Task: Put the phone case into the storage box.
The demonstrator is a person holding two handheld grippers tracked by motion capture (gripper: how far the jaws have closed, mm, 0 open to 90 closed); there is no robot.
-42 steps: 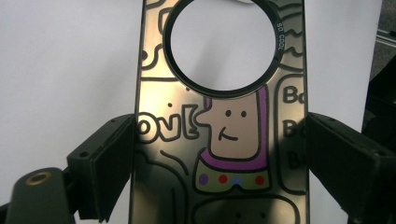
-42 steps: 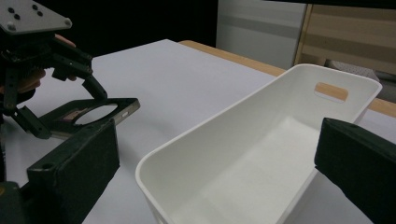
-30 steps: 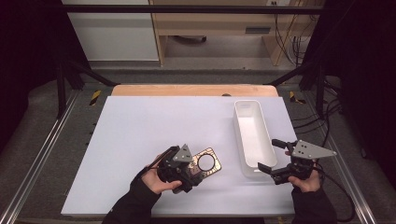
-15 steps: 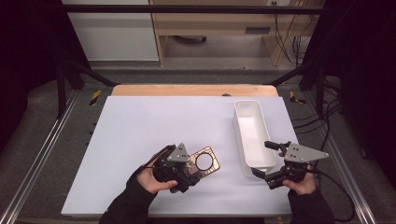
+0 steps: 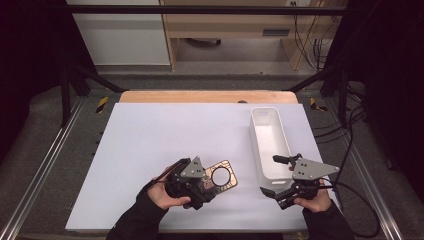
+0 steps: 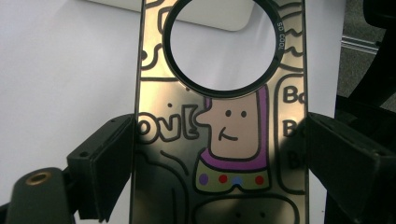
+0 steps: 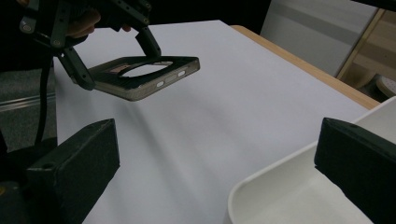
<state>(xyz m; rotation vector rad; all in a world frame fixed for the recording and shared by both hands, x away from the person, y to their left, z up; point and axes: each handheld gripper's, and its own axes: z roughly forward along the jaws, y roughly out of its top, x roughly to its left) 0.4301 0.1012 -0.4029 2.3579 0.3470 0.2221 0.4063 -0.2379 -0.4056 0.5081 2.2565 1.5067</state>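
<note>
High view: a person seated at the near edge of a white bench [image 5: 150, 140] is working two hand-held tools, forearms coming in from the bottom. The left claw [image 5: 212, 181] is clamping a gold phone case [image 5: 223, 174] by its two long edges, near the front of the bench and left of centre. The case, with a large round camera opening, is pointing toward a long white tray [image 5: 270, 142] that is sitting on the right half of the bench, running front to back. The right claw [image 5: 273, 175] is hovering at the tray's near end, its jaws standing wide apart and holding nothing.

In the left gripper view, the two black jaws are pressing against the sides of the phone case [image 6: 219, 140], whose shiny face is carrying a cartoon figure with a purple collar and coloured dots, plus doodled lettering, below the black-ringed circular hole.

In the right gripper view, the jaws are spread at either side, with the tray's rounded corner [image 7: 280, 186] lying just beside the right jaw. Farther off, the left claw [image 7: 112, 60] is holding the phone case [image 7: 144, 77] tilted slightly above the bench surface [image 7: 210, 116].
</note>
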